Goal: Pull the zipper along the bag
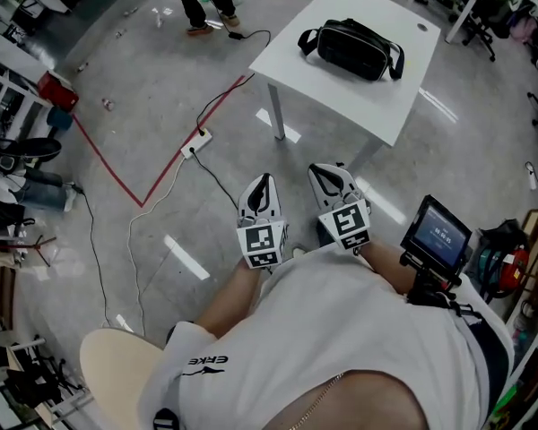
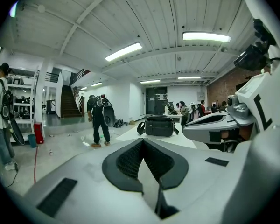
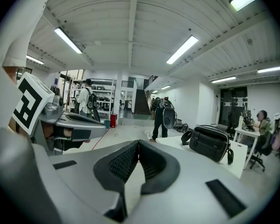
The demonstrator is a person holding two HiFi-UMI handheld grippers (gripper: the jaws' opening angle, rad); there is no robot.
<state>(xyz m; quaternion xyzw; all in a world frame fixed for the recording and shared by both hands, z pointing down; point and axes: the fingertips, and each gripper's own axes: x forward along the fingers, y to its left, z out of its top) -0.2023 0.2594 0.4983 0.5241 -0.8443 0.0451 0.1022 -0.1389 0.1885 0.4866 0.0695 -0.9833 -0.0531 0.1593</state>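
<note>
The black bag (image 1: pixel 351 47) lies on a white worktop (image 1: pixel 336 97), toward its far right part, with a strap end curling down at each side. The worktop stands on a grey floor (image 1: pixel 152 88), well ahead of the person. Neither claw is near it. Both are held close to the person's body, side by side over the floor, pointing toward the worktop.

The left claw (image 1: pixel 264 179) has its jaws together. In the left gripper view the dark ribbed pads meet at the tip and nothing sits between them. The right claw (image 1: pixel 328 168) is the same, with its jaws together at the tip and nothing between them. Each carries a cube with square markers at its back end.

From the left gripper view the bag sits almost straight ahead beyond the tip, upright on the worktop. From the right gripper view it is off to the right. Each gripper view shows the other claw alongside.

A red tape line (image 1: pixel 108 164) bends across the floor, and a white power strip (image 1: pixel 195 141) with a black cable lies beside it. A small screen (image 1: pixel 437 234) is mounted at the person's right. A round pale seat (image 1: pixel 117 365) shows at the lower left of the head view. In the background a person with a backpack (image 2: pixel 99 120) stands on the open floor.
</note>
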